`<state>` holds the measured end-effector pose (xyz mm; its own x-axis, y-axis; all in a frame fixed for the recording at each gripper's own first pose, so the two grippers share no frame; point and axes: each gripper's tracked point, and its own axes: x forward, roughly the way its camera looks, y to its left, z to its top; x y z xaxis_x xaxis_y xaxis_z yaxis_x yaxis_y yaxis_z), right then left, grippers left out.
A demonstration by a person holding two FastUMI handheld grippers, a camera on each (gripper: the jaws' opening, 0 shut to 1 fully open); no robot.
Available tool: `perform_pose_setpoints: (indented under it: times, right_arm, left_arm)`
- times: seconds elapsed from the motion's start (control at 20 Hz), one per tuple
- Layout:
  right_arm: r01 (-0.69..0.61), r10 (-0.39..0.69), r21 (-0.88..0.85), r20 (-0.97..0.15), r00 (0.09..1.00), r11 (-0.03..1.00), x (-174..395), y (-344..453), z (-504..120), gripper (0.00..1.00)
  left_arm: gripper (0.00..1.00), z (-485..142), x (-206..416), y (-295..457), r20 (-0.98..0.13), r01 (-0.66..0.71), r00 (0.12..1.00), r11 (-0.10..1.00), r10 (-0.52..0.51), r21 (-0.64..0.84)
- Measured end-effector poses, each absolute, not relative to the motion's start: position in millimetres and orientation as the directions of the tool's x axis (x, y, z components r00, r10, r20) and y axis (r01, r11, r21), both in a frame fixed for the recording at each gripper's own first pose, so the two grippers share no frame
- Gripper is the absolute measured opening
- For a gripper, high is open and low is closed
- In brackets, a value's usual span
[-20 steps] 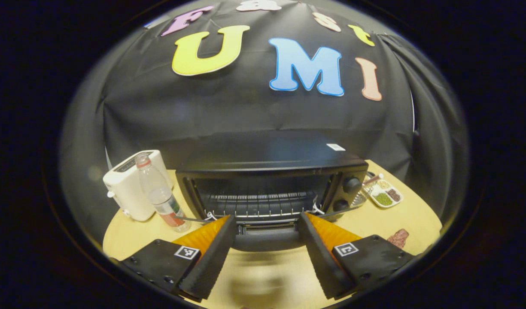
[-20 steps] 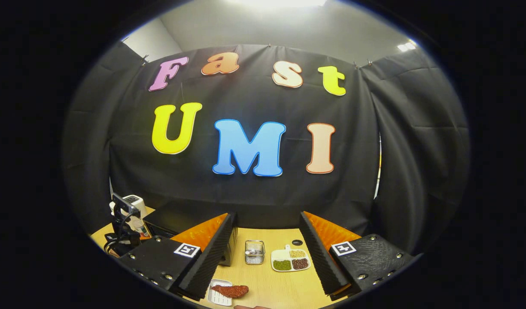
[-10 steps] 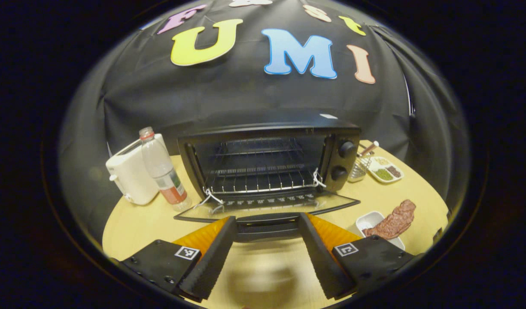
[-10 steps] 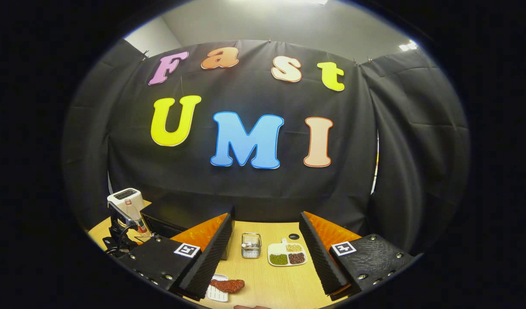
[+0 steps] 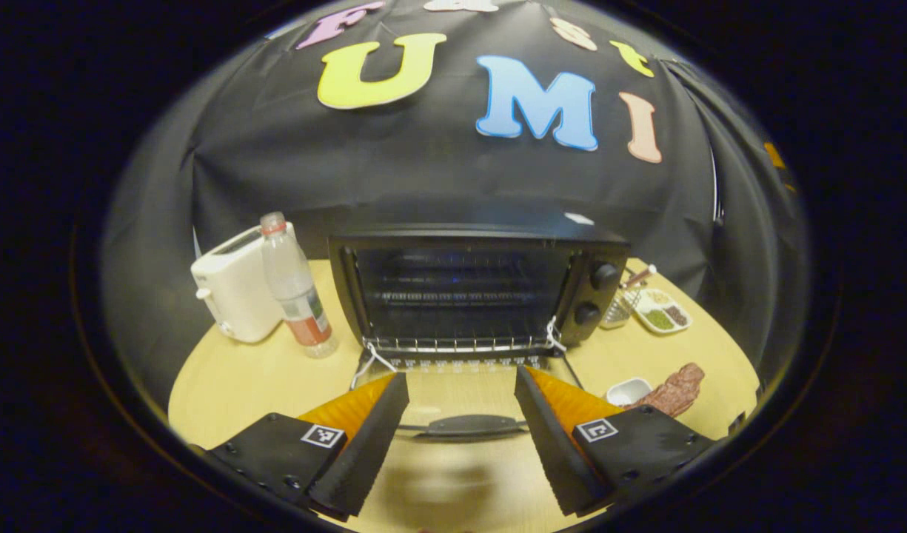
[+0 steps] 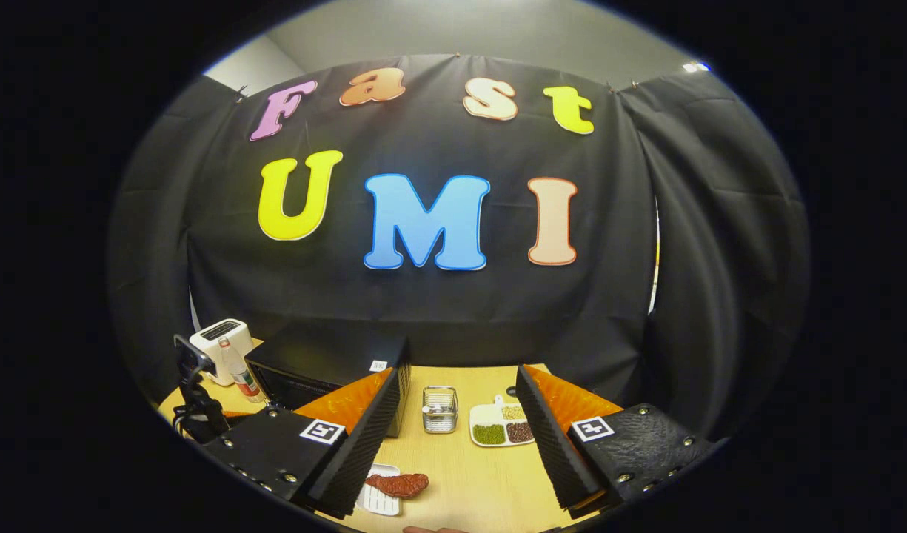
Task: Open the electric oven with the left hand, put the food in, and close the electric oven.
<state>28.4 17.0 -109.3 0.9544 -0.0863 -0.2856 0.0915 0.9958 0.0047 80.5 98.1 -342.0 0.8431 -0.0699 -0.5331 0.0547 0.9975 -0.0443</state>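
In the left gripper view I see my left gripper (image 5: 460, 437) with its fingers spread wide and nothing between them. The oven (image 5: 475, 289) stands on the table (image 5: 231, 377) in front of it, and its glass door (image 5: 460, 396) lies folded down flat toward me. The door handle (image 5: 462, 425) is in the gap between the two fingers, but I cannot tell if a finger touches it. Inside the oven the wire rack (image 5: 460, 344) shows at the front edge. Two knobs (image 5: 595, 295) sit on the right side of the oven front.

Left of the oven there is a bottle (image 5: 294, 285), upright, and just behind it a white toaster (image 5: 235, 292). On the right side of the table the meat (image 5: 671, 391) lies partly on a small white dish (image 5: 625, 389), well apart from the oven mouth. Farther back I see a wire basket (image 5: 614, 312) and a divided plate (image 5: 662, 311) with beans.

In the right gripper view my right gripper (image 6: 457, 451) is also spread, holding nothing, above the table. The meat (image 6: 397, 485) lies low between its fingers, on the dish (image 6: 379, 502). The basket (image 6: 440, 409) and the divided plate (image 6: 501, 426) stand side by side beyond it. The oven (image 6: 327, 363) is at the left, partly behind the left finger. The other gripper (image 6: 194, 389) shows far left, near the toaster (image 6: 218, 339).
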Motion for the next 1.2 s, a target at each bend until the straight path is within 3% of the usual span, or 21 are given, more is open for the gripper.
perform_pose_setpoints:
  times: [0.45, 0.5, 0.55, 0.65, 0.7, 0.75, 0.8, 1.1, 1.15, 1.2]
  right_arm:
    - [0.058, 0.148, 0.313, -0.593, 0.791, 0.948, 32.0, 18.6, -247.7, 0.97]
    - [0.061, 0.177, 0.343, -0.62, 0.764, 0.937, 29.1, 19.0, -266.0, 0.99]
    - [0.069, 0.209, 0.382, -0.639, 0.74, 0.922, 25.0, 20.4, -283.3, 0.98]
    - [0.106, 0.271, 0.464, -0.671, 0.69, 0.88, 19.1, 28.0, -313.8, 0.98]
    - [0.124, 0.301, 0.502, -0.679, 0.669, 0.856, 16.0, 32.5, -329.2, 0.99]
    - [0.144, 0.323, 0.529, -0.687, 0.651, 0.836, 13.9, 34.5, -343.1, 0.89]
    - [0.165, 0.34, 0.547, -0.7, 0.628, 0.821, 13.2, 39.9, -358.8, 0.96]
    - [0.206, 0.438, 0.623, -0.712, 0.549, 0.755, 3.5, 66.9, -402.2, 0.96]
    - [0.21, 0.443, 0.624, -0.716, 0.54, 0.753, 2.2, 70.1, -406.9, 0.87]
    - [0.219, 0.449, 0.628, -0.719, 0.531, 0.747, 2.0, 73.1, -411.6, 0.93]
  left_arm:
    - [1.0, -168.4, 81.4, 125.4, -0.247, -0.016, 0.969, 1.0, 0.016, 0.004]
    - [0.91, -156.7, 75.2, 126.1, -0.226, -0.016, 0.974, 1.0, 0.018, 0.008]
    - [1.0, -144.3, 72.2, 127.4, -0.207, -0.018, 0.978, 1.0, 0.02, 0.013]
    - [1.0, -128.8, 64.1, 132.2, -0.173, -0.028, 0.984, 0.999, 0.034, 0.036]
    - [1.0, -127.9, 61.8, 136.6, -0.165, -0.043, 0.985, 0.997, 0.052, 0.059]
    - [1.0, -128.9, 57.5, 135.9, -0.172, -0.044, 0.984, 0.997, 0.055, 0.069]
    - [1.0, -131.7, 52.6, 132.8, -0.179, -0.044, 0.982, 0.997, 0.056, 0.069]
    - [1.0, -142.6, 34.7, 141.0, -0.216, -0.087, 0.971, 0.993, 0.102, 0.078]
    - [1.0, -142.7, 32.9, 143.8, -0.22, -0.095, 0.969, 0.993, 0.109, 0.075]
    - [1.0, -140.7, 30.3, 146.5, -0.222, -0.104, 0.968, 0.993, 0.115, 0.06]
